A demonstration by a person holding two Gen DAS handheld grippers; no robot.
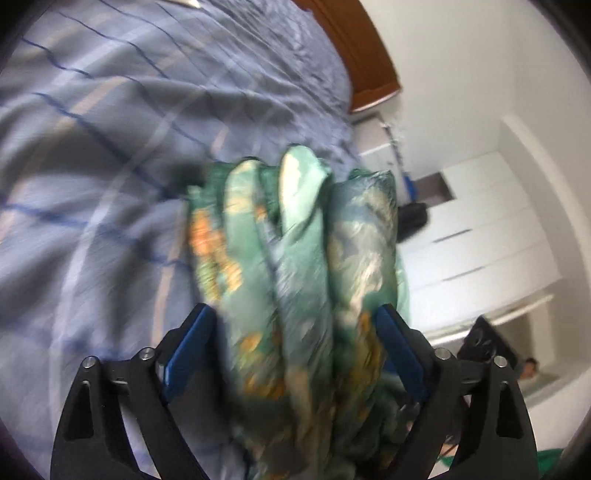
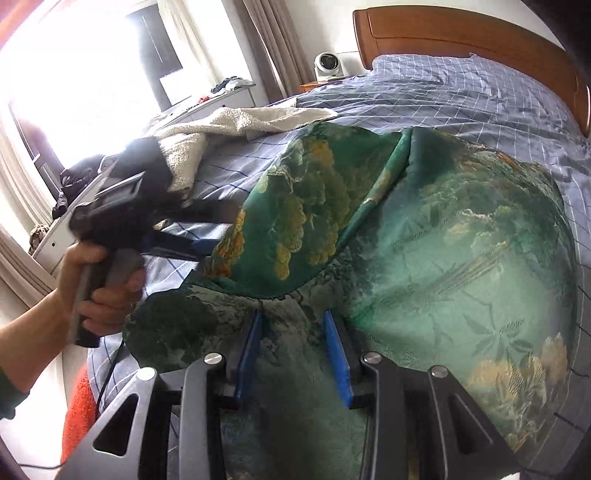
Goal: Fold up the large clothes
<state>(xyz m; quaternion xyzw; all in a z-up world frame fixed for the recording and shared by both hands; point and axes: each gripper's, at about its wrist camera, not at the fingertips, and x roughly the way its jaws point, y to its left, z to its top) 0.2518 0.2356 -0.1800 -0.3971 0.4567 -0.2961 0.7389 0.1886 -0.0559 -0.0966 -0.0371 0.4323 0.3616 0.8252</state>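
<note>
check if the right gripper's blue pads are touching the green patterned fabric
Touching. The right wrist view shows the green patterned fabric bunched between the right gripper pads, pressed against both.

Bed has a blue checked sheet (image 2: 461,92), wooden headboard (image 2: 461,33) at the far end. Cream towel (image 2: 236,123) lies crumpled on the sheet near the window side. Small white fan (image 2: 327,66) sits beside the headboard, by the curtain (image 2: 273,44). Bright window (image 2: 92,74) on the left. White wardrobe (image 1: 491,221) opposite, orange cloth (image 2: 77,410) low beside the bed.
</note>
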